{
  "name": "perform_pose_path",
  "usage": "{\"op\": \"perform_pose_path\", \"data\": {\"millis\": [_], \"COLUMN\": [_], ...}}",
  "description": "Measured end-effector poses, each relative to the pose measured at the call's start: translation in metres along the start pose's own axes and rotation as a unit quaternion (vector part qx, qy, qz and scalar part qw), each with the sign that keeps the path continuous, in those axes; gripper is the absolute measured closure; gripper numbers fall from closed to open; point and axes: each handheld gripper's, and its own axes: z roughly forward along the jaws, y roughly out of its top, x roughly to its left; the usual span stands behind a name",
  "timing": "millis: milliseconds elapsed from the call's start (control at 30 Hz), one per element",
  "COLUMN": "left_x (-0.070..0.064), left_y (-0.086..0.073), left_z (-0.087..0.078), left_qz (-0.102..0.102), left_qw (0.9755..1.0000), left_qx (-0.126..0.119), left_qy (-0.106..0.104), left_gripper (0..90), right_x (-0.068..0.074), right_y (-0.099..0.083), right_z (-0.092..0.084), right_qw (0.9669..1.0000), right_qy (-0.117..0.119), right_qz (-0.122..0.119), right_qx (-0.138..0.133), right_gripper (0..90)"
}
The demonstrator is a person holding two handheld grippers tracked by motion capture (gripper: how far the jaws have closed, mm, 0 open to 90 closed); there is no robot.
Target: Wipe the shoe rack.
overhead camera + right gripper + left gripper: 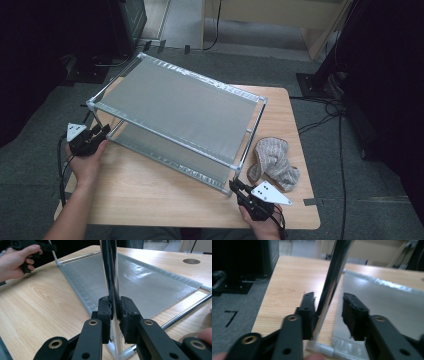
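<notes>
A: So, how should this rack (pixel 180 107) be gripped well?

B: Take it by 2 upright posts at opposite near corners, low down, so the frame stays level on the table (pixel 150 192). It sits on the table's middle, with a knitted cloth (pixel 274 162) just beside its right end.

A: And the grippers?

B: The right gripper (pixel 115 305) is clamped tight on the near right post (pixel 110 270). The left gripper (pixel 328 305) stands partly open around the left post (pixel 332 277); 1 pad touches it, the other stands clear.

A: Next?

B: I'd close the left fully before moving anything.
</notes>
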Motion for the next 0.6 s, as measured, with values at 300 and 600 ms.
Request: {"op": "perform_pose_path", "data": {"millis": [300, 600], "left_x": [0.001, 0.006], "left_y": [-0.004, -0.023], "left_z": [-0.016, -0.062], "left_qz": [0.006, -0.019], "left_qw": [0.9999, 0.9997], "left_qx": [0.015, 0.011], "left_qy": [0.004, 0.013], "left_gripper": [78.9, 78.1], "right_x": [-0.002, -0.003], "right_y": [0.0, 0.007], "right_z": [0.001, 0.02], "right_qw": [0.9998, 0.9956], "right_qy": [-0.02, -0.09], "right_qz": [0.001, 0.023], "right_qx": [0.003, 0.011], "right_gripper": [79.7, 79.4]}}
